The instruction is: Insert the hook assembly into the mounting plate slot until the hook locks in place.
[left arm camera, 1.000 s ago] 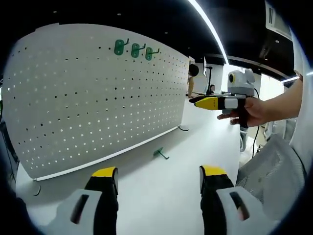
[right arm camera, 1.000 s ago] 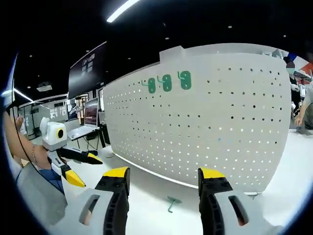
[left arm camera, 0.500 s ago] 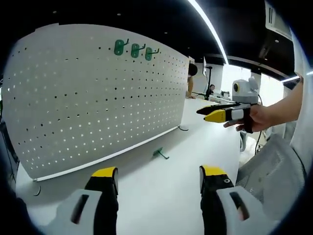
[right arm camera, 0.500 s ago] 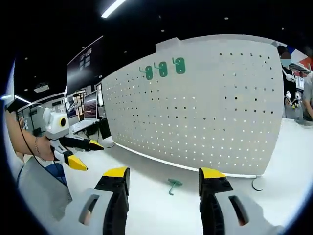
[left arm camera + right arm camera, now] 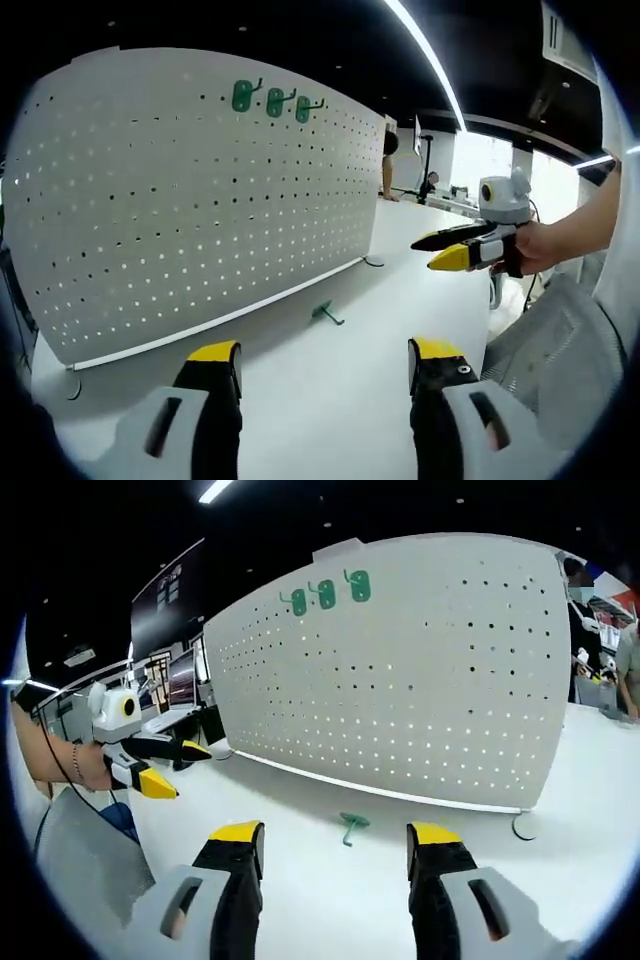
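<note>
Green hook (image 5: 326,313) on the white table (image 5: 340,390), that is what we see first in the left gripper view: it lies loose just in front of the foot of the upright white pegboard (image 5: 180,200), touching neither gripper. Up near the board's top edge we have three more green hooks (image 5: 272,99) seated in a row. Our left gripper (image 5: 325,362) rises from the bottom with its yellow-tipped jaws standing wide apart and nothing between them, well short of the loose hook. Off to the right a hand (image 5: 535,245) holds out the right gripper (image 5: 440,252), its two jaws parted in a narrow wedge and holding nothing, pointing toward the board above the table

Over to the right gripper view: we find the loose hook (image 5: 350,825) on the table (image 5: 330,910) just ahead, roughly between our jaws and near the pegboard (image 5: 400,680) base. The right gripper (image 5: 335,840) is spread wide, empty. The three mounted hooks (image 5: 326,592) sit high on the board. At far left the left gripper (image 5: 172,768) comes in, held up over the table, jaws apart, empty. A round white foot (image 5: 524,826) rests by the board's right end
</note>
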A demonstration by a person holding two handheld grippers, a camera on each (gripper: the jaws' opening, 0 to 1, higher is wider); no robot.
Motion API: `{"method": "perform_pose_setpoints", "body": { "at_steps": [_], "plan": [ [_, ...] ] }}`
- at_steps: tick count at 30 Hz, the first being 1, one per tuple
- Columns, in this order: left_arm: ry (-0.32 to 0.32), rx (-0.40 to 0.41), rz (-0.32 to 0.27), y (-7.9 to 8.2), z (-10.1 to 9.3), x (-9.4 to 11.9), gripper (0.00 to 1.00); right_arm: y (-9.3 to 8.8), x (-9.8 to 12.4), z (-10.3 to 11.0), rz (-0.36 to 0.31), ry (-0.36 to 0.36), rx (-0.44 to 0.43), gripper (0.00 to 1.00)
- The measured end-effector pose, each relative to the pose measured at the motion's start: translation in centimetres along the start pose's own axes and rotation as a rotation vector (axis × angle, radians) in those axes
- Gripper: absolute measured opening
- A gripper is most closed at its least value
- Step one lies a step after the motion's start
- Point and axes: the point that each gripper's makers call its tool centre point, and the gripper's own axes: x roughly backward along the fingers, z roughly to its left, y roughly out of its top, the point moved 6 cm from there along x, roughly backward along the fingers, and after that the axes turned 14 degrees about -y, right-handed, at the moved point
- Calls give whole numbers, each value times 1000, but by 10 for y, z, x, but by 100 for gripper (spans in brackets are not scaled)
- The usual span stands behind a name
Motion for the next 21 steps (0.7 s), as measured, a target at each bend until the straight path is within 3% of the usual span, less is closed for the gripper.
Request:
{"method": "perform_pose_setpoints", "body": {
  "at_steps": [21],
  "plan": [
    [4,8,8,-2,1,0,70,-26,5,-2,113,1,-4,58]
  ]
}}
